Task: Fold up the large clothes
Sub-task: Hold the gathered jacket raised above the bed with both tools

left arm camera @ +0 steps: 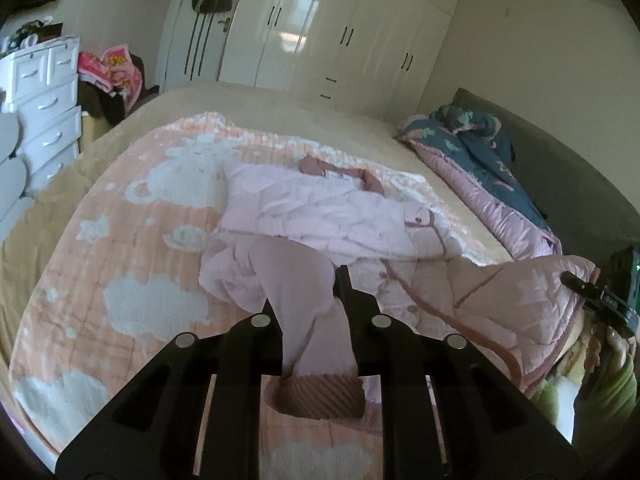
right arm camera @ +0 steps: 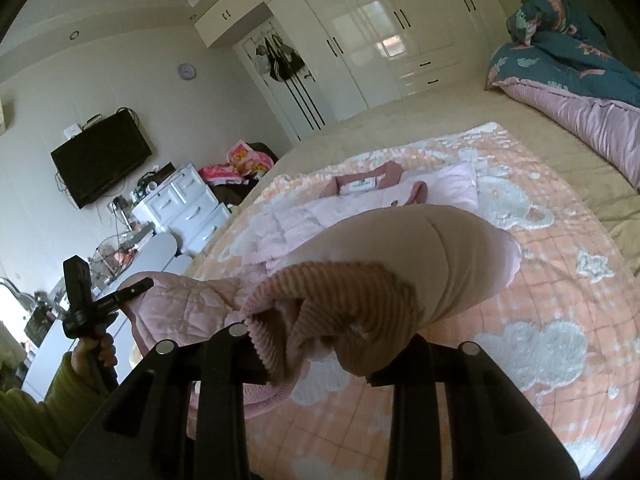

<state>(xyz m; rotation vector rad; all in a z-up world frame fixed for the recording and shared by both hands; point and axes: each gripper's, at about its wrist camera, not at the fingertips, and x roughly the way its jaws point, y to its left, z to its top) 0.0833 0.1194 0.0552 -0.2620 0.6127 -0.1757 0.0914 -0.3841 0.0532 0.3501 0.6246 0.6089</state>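
A pale pink quilted jacket (left arm camera: 320,208) lies on the pink cloud-print blanket (left arm camera: 120,240), collar at the far end. My left gripper (left arm camera: 308,296) is shut on one sleeve (left arm camera: 304,280), its ribbed cuff (left arm camera: 320,396) hanging near the camera. My right gripper (right arm camera: 332,344) is shut on the other sleeve (right arm camera: 420,248) at its ribbed cuff (right arm camera: 332,296), lifted above the blanket. The jacket body also shows in the right wrist view (right arm camera: 320,212). The right gripper appears at the left wrist view's right edge (left arm camera: 580,286), holding the jacket's lifted part. The left gripper shows in the right wrist view (right arm camera: 132,290).
A rumpled blue and pink duvet (left arm camera: 480,152) lies along the headboard side of the bed. White wardrobes (left arm camera: 340,32) stand beyond the bed. A white chest of drawers (left arm camera: 44,92) and a pile of clothes (left arm camera: 112,72) stand at the left. A wall television (right arm camera: 100,164) hangs left.
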